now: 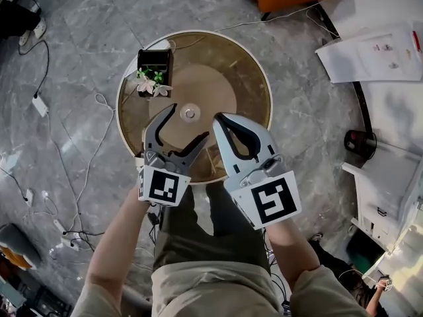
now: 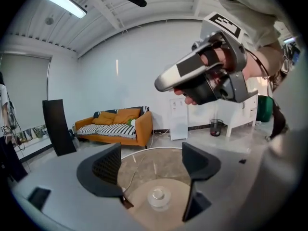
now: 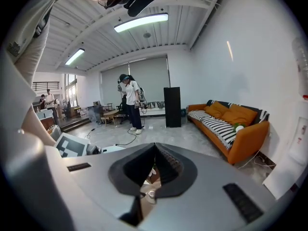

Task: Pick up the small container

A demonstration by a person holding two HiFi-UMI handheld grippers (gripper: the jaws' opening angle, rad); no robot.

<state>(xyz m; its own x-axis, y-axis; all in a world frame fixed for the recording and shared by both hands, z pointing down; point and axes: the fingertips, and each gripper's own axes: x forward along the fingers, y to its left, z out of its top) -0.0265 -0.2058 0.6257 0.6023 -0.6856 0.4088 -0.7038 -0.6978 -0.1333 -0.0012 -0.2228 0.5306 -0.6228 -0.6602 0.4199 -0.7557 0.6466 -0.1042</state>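
The small clear container (image 1: 190, 113) with a knobbed lid stands in the middle of the round glass table (image 1: 254, 78). My left gripper (image 1: 191, 121) hangs above the table's near half, open, with nothing between its fingers. In the left gripper view the container (image 2: 159, 198) shows low between the spread jaws of that gripper (image 2: 153, 162), still apart from them. My right gripper (image 1: 221, 117) hovers just right of the container, shut and empty. Its own view shows the closed gripper (image 3: 155, 150), with the container (image 3: 151, 194) peeking out below.
A black box with white flowers (image 1: 153, 71) sits on the table's far left. An orange sofa (image 2: 118, 126) stands beyond the table. Cables trail over the floor at left (image 1: 79, 177). A white desk with papers (image 1: 377, 51) and a dark bin (image 1: 360, 142) are at right. A person (image 3: 130, 102) stands far off.
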